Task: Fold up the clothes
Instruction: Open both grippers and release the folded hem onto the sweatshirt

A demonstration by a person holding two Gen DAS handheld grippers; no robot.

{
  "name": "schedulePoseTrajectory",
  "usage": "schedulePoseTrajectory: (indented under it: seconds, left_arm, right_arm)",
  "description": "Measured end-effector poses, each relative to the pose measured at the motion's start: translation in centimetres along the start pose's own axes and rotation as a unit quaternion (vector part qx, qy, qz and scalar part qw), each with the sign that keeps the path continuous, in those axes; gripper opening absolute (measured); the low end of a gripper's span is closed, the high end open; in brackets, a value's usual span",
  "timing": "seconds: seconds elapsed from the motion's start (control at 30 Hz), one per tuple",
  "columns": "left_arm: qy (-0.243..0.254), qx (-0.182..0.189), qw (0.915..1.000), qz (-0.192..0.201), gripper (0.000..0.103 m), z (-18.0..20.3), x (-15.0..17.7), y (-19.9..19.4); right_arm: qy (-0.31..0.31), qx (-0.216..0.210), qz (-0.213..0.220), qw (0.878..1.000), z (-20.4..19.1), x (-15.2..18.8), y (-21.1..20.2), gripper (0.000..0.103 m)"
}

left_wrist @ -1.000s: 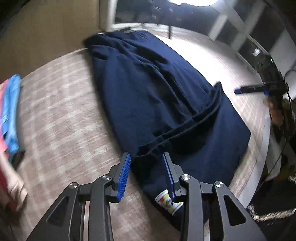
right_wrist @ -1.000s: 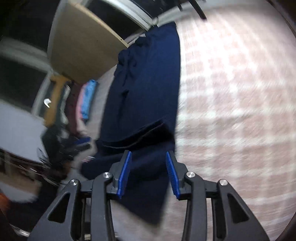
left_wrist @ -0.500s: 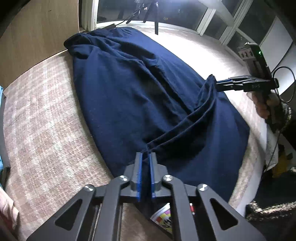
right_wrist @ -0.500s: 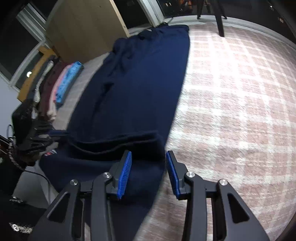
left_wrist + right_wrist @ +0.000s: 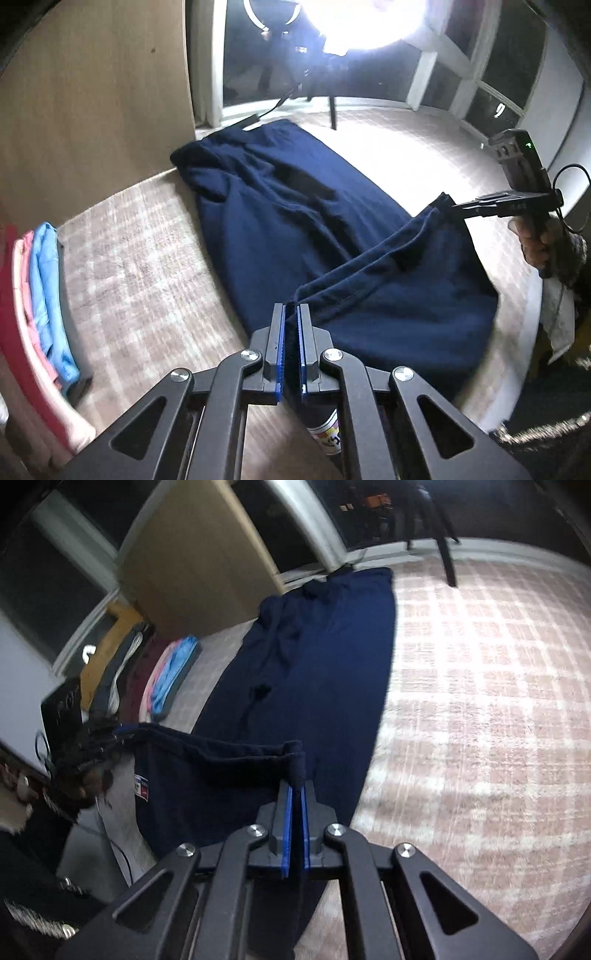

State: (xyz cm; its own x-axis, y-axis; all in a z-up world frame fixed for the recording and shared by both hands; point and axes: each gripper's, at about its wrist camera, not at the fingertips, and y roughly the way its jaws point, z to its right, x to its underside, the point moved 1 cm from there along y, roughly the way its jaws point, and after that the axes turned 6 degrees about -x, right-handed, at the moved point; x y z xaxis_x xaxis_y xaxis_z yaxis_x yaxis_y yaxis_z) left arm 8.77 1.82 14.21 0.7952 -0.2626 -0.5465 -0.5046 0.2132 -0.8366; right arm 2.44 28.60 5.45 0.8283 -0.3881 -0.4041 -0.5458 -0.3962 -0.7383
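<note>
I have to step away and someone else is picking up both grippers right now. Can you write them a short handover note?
Left gripper: shut on the near hem of the navy garment, at its left corner.
Right gripper: jaws have just closed; shut on the same hem at the other corner, which stands lifted off the checked surface.
Garment: laid out lengthwise, far end flat, near edge raised and stretched between the two grippers.
Done: both corners gripped. A stack of folded clothes sits at the left.
Left: probably carry the hem to the far end, then finish folding.
</note>
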Motion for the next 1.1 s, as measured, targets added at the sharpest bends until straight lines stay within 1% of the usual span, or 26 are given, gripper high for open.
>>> schedulePoseTrajectory:
  seconds: [0.03,0.07,0.1,0.13,0.17,0.2,0.23,0.27,0.3,0.4,0.47,0.5,0.6,0.63,0.67,0.7,0.73,0.77,0.87,0.9,1.0,1.1]
  left_arm:
    - [-0.004,-0.007,0.9999,-0.014,0.01,-0.5,-0.1,1.6]
    - [-0.008,-0.015,0.9995,-0.028,0.011,-1.0,-0.1,3.1]
    - [-0.012,-0.043,0.9977,-0.05,0.01,-1.5,-0.2,4.9]
    - [-0.019,-0.053,0.9963,-0.065,0.011,-2.0,-0.2,5.7]
    - [-0.037,-0.05,0.9961,-0.062,0.012,-2.6,-0.3,5.3]
    - [-0.055,-0.047,0.9957,-0.057,0.019,-3.2,-0.4,4.8]
    - [-0.066,-0.041,0.996,-0.044,0.032,-3.6,-0.5,3.9]
    - [-0.071,-0.036,0.9963,-0.033,0.037,-3.9,-0.4,2.9]
    - [-0.077,-0.032,0.9963,-0.021,0.039,-4.2,-0.4,1.8]
    - [-0.074,0.008,0.9971,-0.015,0.039,-3.6,0.0,0.5]
    - [-0.069,0.035,0.9969,-0.017,0.039,-2.6,0.4,0.3]
    - [-0.061,0.042,0.997,-0.022,0.039,-1.8,0.5,0.9]
    - [-0.048,0.068,0.9954,-0.047,0.039,0.8,1.3,2.9]
    - [-0.046,0.074,0.9948,-0.054,0.039,1.5,1.8,3.4]
    - [-0.04,0.07,0.9947,-0.065,0.039,2.0,2.4,4.0]
    - [-0.03,0.059,0.9955,-0.068,0.038,2.4,3.0,4.2]
    - [-0.026,0.056,0.9962,-0.062,0.043,2.5,3.1,4.1]
    - [-0.022,0.053,0.9968,-0.054,0.043,2.6,3.1,3.9]
    - [-0.061,0.066,0.9932,-0.074,0.043,1.4,2.3,3.3]
    - [-0.067,0.06,0.9934,-0.072,0.043,0.7,1.7,2.4]
    - [-0.052,0.026,0.9976,-0.036,0.043,-1.0,-0.5,-0.7]
    - [-0.052,-0.008,0.9986,0.005,0.044,-3.2,-3.5,-4.6]
  right_arm:
    - [0.012,0.005,-0.006,1.0,0.7,-0.2,0.6,0.006]
    - [0.023,0.01,-0.011,1.0,1.4,-0.5,1.3,0.007]
    - [0.033,0.016,-0.018,0.999,2.1,-0.6,1.9,0.01]
    - [0.039,0.025,-0.027,0.999,2.4,-0.6,2.3,0.012]
    - [0.041,0.034,-0.031,0.998,2.6,-0.6,2.4,0.017]
    - [0.029,0.047,-0.02,0.998,2.3,-0.6,1.6,0.019]
    - [0.015,0.062,-0.009,0.998,1.9,-0.6,0.9,0.02]
    - [-0.002,0.076,0.0,0.997,1.4,-0.7,0.2,0.02]
    - [-0.016,0.075,0.004,0.997,0.7,-0.8,-0.1,0.02]
    - [-0.057,0.071,0.014,0.996,-1.4,-1.1,-0.8,0.02]
    - [-0.081,0.047,0.006,0.996,-2.9,-1.0,0.2,0.02]
    - [-0.092,0.037,0.0,0.995,-3.6,-0.9,1.0,0.02]
    - [-0.103,0.041,-0.038,0.993,-4.1,0.4,4.2,0.02]
    - [-0.106,0.044,-0.049,0.992,-4.1,0.9,4.8,0.02]
    - [-0.112,0.053,-0.054,0.991,-4.1,1.3,5.2,0.02]
    - [-0.116,0.063,-0.059,0.989,-4.0,1.7,5.4,0.02]
    - [-0.117,0.076,-0.064,0.988,-3.8,1.9,5.5,0.02]
    - [-0.115,0.084,-0.067,0.988,-3.5,2.1,5.4,0.02]
    - [-0.075,0.072,-0.072,0.992,-2.7,1.8,3.8,0.02]
    - [-0.068,0.071,-0.071,0.993,-2.5,1.6,2.8,0.02]
    - [-0.067,0.068,-0.049,0.994,-2.8,0.6,-0.7,0.02]
    - [-0.076,0.077,-0.023,0.994,-3.5,-1.8,-5.3,0.02]
